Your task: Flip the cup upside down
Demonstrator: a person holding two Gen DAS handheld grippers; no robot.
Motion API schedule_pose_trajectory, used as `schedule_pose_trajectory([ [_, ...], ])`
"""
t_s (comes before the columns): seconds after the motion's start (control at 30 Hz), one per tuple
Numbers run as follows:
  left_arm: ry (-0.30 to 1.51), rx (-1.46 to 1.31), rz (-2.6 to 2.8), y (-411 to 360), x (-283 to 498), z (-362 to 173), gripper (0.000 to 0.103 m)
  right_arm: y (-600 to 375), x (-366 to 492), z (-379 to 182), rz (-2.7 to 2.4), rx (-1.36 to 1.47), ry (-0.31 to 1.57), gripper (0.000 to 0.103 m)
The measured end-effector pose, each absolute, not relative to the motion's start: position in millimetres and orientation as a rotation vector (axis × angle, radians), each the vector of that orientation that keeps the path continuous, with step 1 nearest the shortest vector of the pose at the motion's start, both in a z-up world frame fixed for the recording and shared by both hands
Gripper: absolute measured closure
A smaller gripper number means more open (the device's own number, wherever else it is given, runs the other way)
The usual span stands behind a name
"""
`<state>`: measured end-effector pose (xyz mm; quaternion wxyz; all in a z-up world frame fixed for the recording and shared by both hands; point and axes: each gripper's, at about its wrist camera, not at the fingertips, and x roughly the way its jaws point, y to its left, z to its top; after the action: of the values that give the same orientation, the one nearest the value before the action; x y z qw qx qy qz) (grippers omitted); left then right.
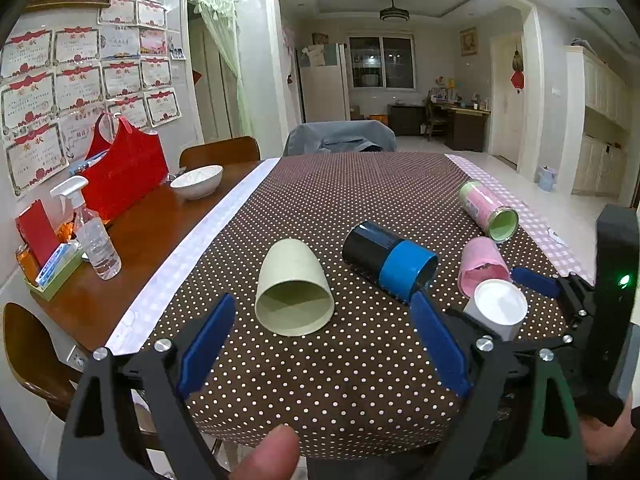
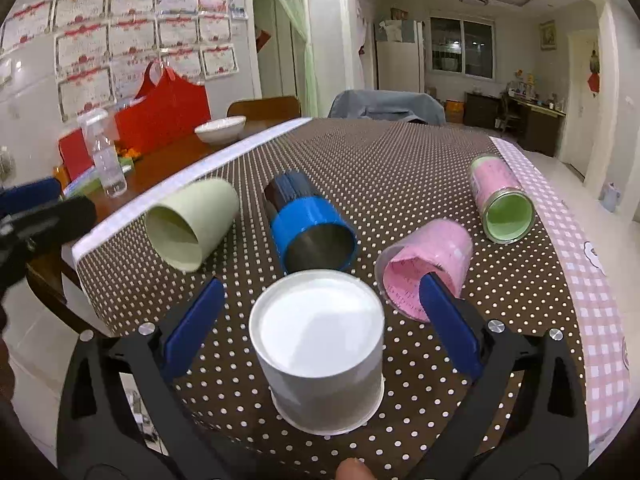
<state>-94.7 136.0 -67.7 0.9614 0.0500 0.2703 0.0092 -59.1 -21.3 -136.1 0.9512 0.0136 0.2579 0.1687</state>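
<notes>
A white cup (image 2: 320, 344) stands upside down on the dotted brown tablecloth (image 2: 380, 168), between the open fingers of my right gripper (image 2: 320, 320); the fingers do not touch it. It also shows in the left wrist view (image 1: 498, 308). A pale green cup (image 1: 294, 294) lies on its side, mouth toward me, just ahead of my open, empty left gripper (image 1: 320, 344). A black and blue cup (image 1: 390, 262), a pink cup (image 1: 482, 266) and a pink cup with a green inside (image 1: 488, 210) also lie on their sides.
On the bare wood at left stand a spray bottle (image 1: 94, 236), a white bowl (image 1: 198, 182), a red bag (image 1: 124, 168) and a small box tray (image 1: 52, 268). Chairs (image 1: 220, 152) stand beyond the table. The table's near edge is just under the grippers.
</notes>
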Motion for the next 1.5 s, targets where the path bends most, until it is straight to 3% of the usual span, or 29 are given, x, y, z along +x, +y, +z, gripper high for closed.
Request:
schedule_pose_trajectory([
  [0.7,0.423,0.121,0.077,110.4,-123.2,-18.0,0.015,-80.2,-78.4,-38.2,0.242,0.150,0.418,0.006],
  [1.5,0.324,0.103,0.115,105.3,-166.0,17.1,0.015,-91.0,-120.6,2.1,0.216,0.140,0.320,0.006],
])
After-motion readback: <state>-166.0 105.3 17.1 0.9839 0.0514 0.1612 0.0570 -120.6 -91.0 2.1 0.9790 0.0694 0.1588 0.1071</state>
